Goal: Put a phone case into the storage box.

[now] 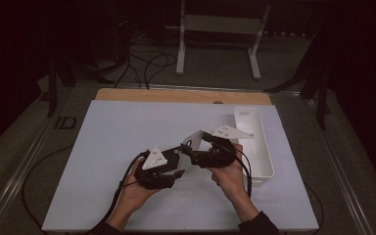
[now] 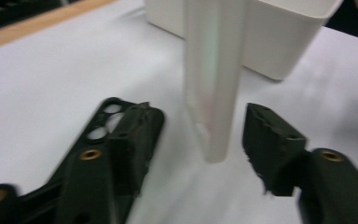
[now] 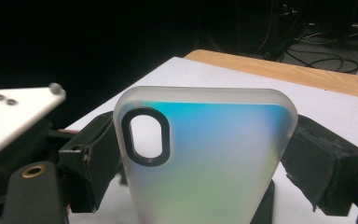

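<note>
The right gripper (image 3: 205, 154) clamps the phone case (image 3: 205, 158). The left gripper (image 2: 200, 135) stands released, its jaws flanking the case's edge.

One phone case (image 3: 205, 158), one white bin (image 1: 254, 142)

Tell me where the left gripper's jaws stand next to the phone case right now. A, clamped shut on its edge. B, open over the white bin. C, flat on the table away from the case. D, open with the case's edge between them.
D: in the left gripper view the left gripper has a gap on both sides of the phone case, whose edge stands between the open jaws, neither pad touching it.
</note>
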Available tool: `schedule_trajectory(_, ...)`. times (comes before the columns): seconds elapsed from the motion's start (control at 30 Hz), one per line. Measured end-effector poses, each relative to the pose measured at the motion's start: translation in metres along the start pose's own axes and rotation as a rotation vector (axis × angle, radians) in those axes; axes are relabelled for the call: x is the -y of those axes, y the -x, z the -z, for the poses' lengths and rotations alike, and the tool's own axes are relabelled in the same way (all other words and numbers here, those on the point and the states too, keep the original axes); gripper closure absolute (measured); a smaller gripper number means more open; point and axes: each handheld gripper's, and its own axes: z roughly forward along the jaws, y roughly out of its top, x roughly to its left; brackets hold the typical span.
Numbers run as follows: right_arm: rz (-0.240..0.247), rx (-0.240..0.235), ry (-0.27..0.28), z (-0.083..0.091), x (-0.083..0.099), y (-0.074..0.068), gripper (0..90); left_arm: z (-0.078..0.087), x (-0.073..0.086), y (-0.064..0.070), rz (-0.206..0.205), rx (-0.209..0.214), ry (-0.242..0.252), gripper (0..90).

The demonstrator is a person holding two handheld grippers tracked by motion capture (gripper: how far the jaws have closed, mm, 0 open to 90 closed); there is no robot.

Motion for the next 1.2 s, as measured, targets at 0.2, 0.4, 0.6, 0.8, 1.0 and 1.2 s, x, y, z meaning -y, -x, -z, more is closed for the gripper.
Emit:
schedule_trajectory(0.2, 0.005, 0.009, -0.001, 0.001, 0.0, 0.002, 17.0, 0.019, 0.007, -0.011, 0.037, -0.112, 0.039, 12.0)
schedule_trajectory(0.4, 0.008, 0.013, -0.001, 0.001, -0.001, 0.002, 17.0, 0.029, 0.013, -0.019, 0.056, -0.159, 0.038, 1.3)
schedule_trajectory(0.6, 0.017, 0.021, -0.002, 0.003, -0.001, 0.004, 17.0, 0.047, 0.03, -0.031, 0.072, -0.233, 0.058, 0.0)
schedule_trajectory(0.8, 0.014, 0.028, 0.002, 0.005, -0.002, 0.007, 17.0, 0.06, 0.045, -0.039, 0.095, -0.262, 0.082, 0.0)
schedule_trajectory(1.0, 0.018, 0.035, 0.005, 0.007, -0.003, 0.01, 17.0, 0.074, 0.06, -0.045, 0.103, -0.301, 0.098, 0.0)
schedule_trajectory(1.2, 0.014, 0.056, 0.015, 0.01, -0.008, 0.016, 17.0, 0.087, 0.077, -0.05, 0.11, -0.34, 0.113, 0.0)
